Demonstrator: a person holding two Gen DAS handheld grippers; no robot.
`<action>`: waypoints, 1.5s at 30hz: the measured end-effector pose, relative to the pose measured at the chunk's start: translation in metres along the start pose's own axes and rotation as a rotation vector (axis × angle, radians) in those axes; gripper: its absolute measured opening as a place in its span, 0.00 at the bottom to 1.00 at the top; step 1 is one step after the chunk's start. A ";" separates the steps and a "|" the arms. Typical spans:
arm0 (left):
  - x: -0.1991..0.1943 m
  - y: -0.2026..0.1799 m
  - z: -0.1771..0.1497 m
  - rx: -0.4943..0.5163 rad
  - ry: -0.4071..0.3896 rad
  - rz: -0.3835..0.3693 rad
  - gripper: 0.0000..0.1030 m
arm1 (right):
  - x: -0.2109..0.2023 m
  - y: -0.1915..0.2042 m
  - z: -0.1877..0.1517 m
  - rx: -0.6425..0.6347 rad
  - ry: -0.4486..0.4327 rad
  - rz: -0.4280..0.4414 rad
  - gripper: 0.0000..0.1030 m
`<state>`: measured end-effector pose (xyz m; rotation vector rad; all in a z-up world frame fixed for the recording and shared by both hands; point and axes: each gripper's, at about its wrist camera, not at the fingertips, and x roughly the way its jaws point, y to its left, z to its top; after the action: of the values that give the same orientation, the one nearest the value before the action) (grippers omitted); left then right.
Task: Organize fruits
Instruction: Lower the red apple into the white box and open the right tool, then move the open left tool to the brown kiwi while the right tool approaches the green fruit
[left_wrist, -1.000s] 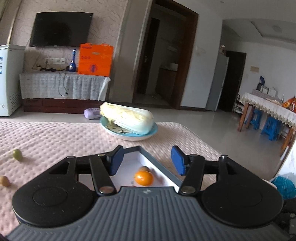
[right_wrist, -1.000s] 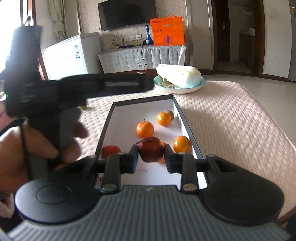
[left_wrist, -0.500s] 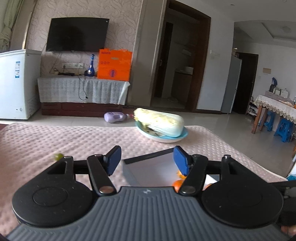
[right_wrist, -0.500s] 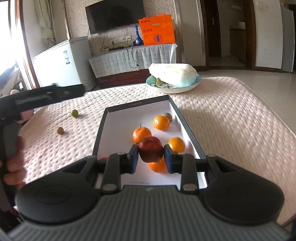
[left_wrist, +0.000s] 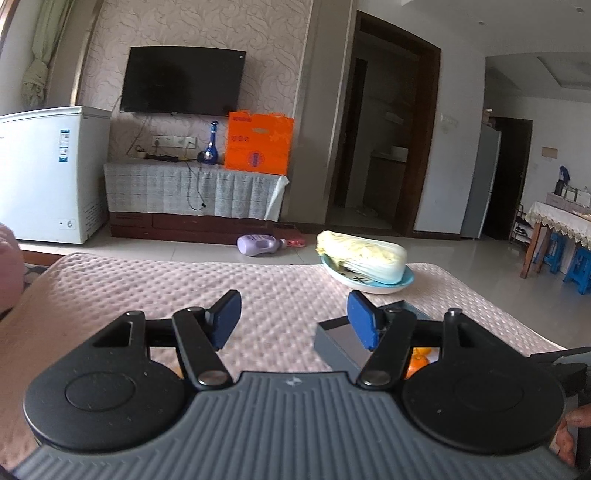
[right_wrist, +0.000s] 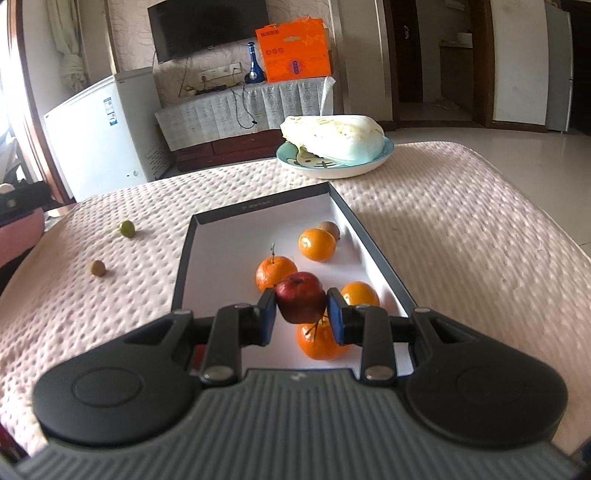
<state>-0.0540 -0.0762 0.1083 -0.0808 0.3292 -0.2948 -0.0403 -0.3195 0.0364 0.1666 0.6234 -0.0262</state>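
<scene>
I have the right gripper (right_wrist: 302, 312) clamped on a small red apple (right_wrist: 300, 295), its blue pads pressing both flanks, and I am holding it above the near end of the box (right_wrist: 258, 206) so it can go in with the fruit already gathered there. The box is my landmark: inside it lie four oranges, one (right_wrist: 320, 341) directly under the apple, one (right_wrist: 275, 272) with a stalk just beyond it, one (right_wrist: 317, 244) further toward the far wall and one (right_wrist: 360, 293) against the right wall, plus a brownish fruit (right_wrist: 330, 229) touching the far orange (a kiwi, I think, though it is small in view). Left of the box, out on the pink cloth (right_wrist: 461, 240), a green fruit (right_wrist: 126, 229) and a small brown one (right_wrist: 98, 268) are unsorted.

The apple is dark red, glossy, slightly lopsided, narrower than the oranges.

My left gripper (left_wrist: 293, 319) holds nothing; its jaws stand about halfway apart over bare cloth left of the box's far corner, probably heading for those loose fruits.

Beyond the box a cabbage (right_wrist: 332, 134) rests on a plate (right_wrist: 384, 157).
</scene>
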 end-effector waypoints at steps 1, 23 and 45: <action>-0.003 0.004 0.000 -0.003 -0.001 0.005 0.67 | 0.001 0.000 0.000 0.008 -0.002 -0.008 0.33; -0.025 0.045 0.000 -0.018 0.012 0.097 0.73 | -0.009 0.019 0.010 0.034 -0.123 -0.007 0.49; -0.017 0.068 -0.008 -0.021 0.073 0.170 0.73 | 0.003 0.119 0.003 -0.174 -0.091 0.288 0.49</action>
<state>-0.0535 -0.0066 0.0971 -0.0620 0.4089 -0.1265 -0.0276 -0.2023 0.0545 0.0845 0.5033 0.2965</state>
